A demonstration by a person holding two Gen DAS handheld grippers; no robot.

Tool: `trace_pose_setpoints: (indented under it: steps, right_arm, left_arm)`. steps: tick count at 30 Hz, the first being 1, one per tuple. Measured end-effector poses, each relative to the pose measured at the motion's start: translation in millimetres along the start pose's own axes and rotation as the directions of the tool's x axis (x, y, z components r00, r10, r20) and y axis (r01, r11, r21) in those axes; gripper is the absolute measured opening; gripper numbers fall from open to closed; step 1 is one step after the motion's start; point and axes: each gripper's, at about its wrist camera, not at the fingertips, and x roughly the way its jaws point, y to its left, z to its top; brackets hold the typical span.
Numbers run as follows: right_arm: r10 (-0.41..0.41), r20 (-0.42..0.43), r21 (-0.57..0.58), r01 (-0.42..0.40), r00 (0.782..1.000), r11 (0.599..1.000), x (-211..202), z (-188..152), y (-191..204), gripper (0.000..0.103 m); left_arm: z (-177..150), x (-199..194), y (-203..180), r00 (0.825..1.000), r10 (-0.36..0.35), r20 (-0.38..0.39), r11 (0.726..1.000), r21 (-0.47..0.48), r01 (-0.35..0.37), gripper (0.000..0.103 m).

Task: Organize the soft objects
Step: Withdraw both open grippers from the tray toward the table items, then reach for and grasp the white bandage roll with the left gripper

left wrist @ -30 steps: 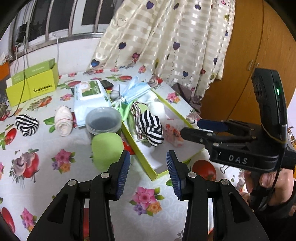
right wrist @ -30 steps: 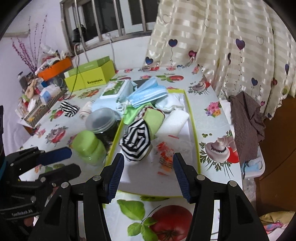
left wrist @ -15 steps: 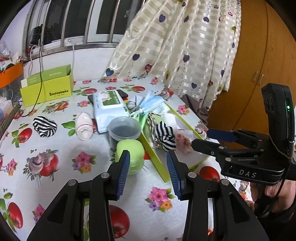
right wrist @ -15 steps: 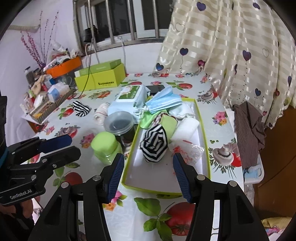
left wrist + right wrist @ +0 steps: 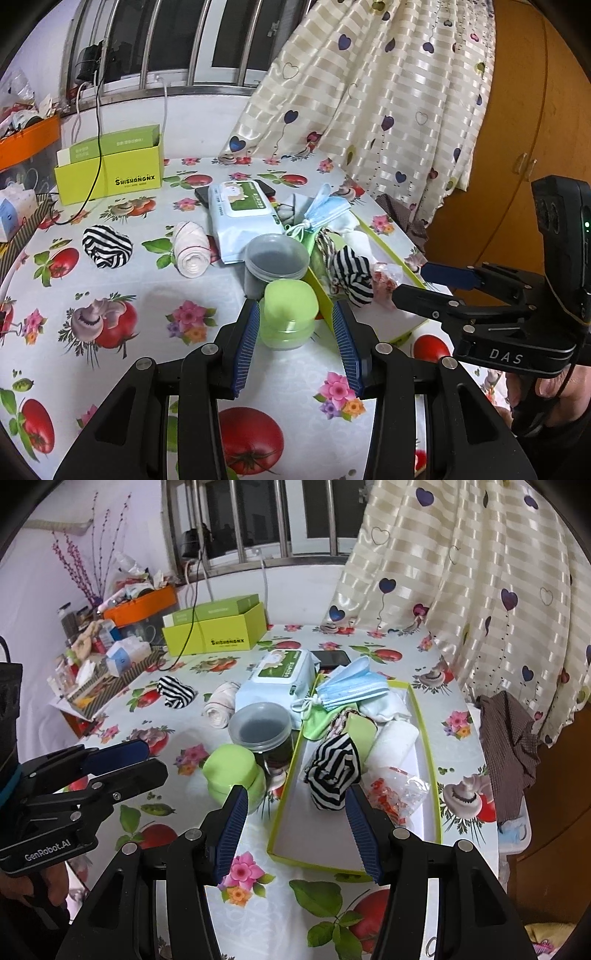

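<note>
A green-rimmed white tray (image 5: 432,760) holds a striped sock (image 5: 334,771), green cloths, white socks, blue face masks (image 5: 351,692) and a small plastic packet (image 5: 395,792). A second striped sock (image 5: 106,245) and a rolled white sock (image 5: 190,249) lie on the table at the left. My left gripper (image 5: 297,334) is open and empty, hovering near a green jar (image 5: 290,314). My right gripper (image 5: 293,814) is open and empty, above the tray's near end.
A clear lidded jar (image 5: 277,264) and a wet-wipe pack (image 5: 243,218) stand beside the tray. A yellow-green box (image 5: 109,173) and clutter sit at the back left. A curtain (image 5: 388,103) hangs at the far right; a brown cloth (image 5: 506,738) hangs off the table's edge.
Both grippers have drawn back and up from the tray, so more of the table shows. Both stay open and empty. The objects have not moved.
</note>
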Motion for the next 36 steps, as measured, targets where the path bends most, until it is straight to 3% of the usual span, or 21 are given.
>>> trace_pose_setpoints:
  steps: [15,25,36]
  right_arm:
    - [0.023,0.001,-0.011,-0.023,1.0,1.0,12,8,5,0.061]
    - [0.042,-0.001,-0.023,-0.042,0.999,0.999,23,17,2,0.061]
    - [0.061,-0.011,-0.03,-0.061,0.998,0.998,41,29,-2,0.061]
  left_arm:
    - [4,9,40,1.0,0.007,-0.021,0.998,-0.064,-0.008,0.043]
    - [13,31,71,0.997,0.056,-0.053,0.99,-0.125,-0.062,0.043]
    - [35,71,102,0.994,0.062,-0.09,0.98,-0.181,-0.077,0.043]
